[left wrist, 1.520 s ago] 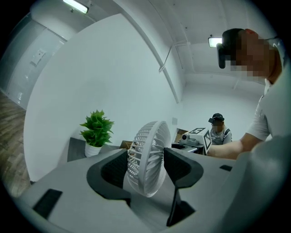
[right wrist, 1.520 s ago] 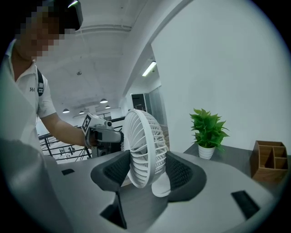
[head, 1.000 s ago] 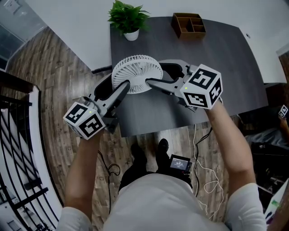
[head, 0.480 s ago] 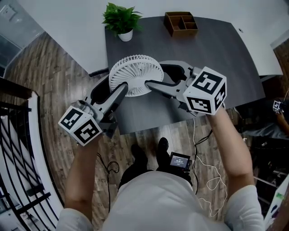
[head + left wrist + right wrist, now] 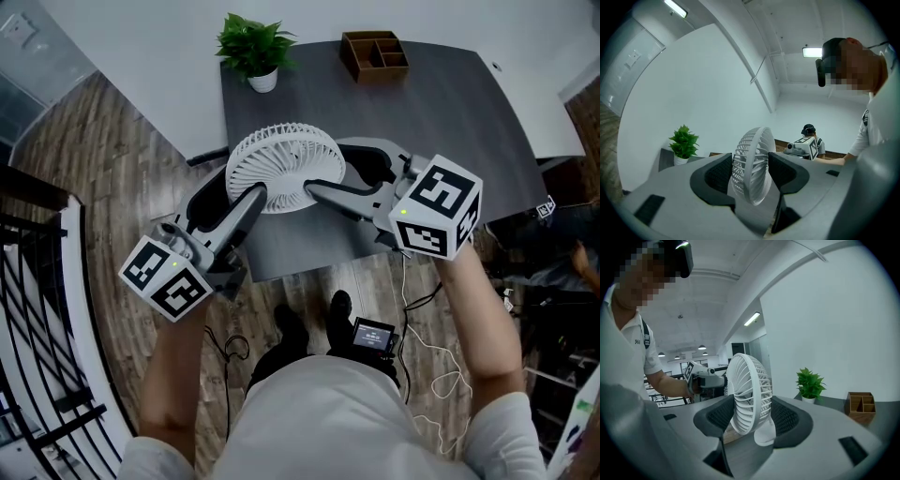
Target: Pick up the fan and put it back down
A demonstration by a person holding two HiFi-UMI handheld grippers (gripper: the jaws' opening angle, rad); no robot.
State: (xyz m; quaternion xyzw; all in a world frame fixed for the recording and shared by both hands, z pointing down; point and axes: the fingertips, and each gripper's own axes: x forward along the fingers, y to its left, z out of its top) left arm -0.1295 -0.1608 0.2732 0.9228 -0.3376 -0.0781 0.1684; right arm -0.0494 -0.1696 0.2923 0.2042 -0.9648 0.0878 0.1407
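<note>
Head view: fan (image 5: 286, 169) held above table (image 5: 450, 112) near its front edge. Left gripper (image 5: 255, 192) view: jaws clamped on grille. Right gripper (image 5: 314, 190) view: same, opp. side. Prob. light, but grille is thin plastic, so squeeze gently.

White fan (image 5: 753, 157) clamped in hand-held gripper (image 5: 750, 172); potted plant (image 5: 683, 143) at left

A dark table (image 5: 450, 122) stands on wood-plank floor (image 5: 103, 187) beside a white wall (image 5: 141, 28) (ceiling lights (image 5: 812, 52) lit).
</note>
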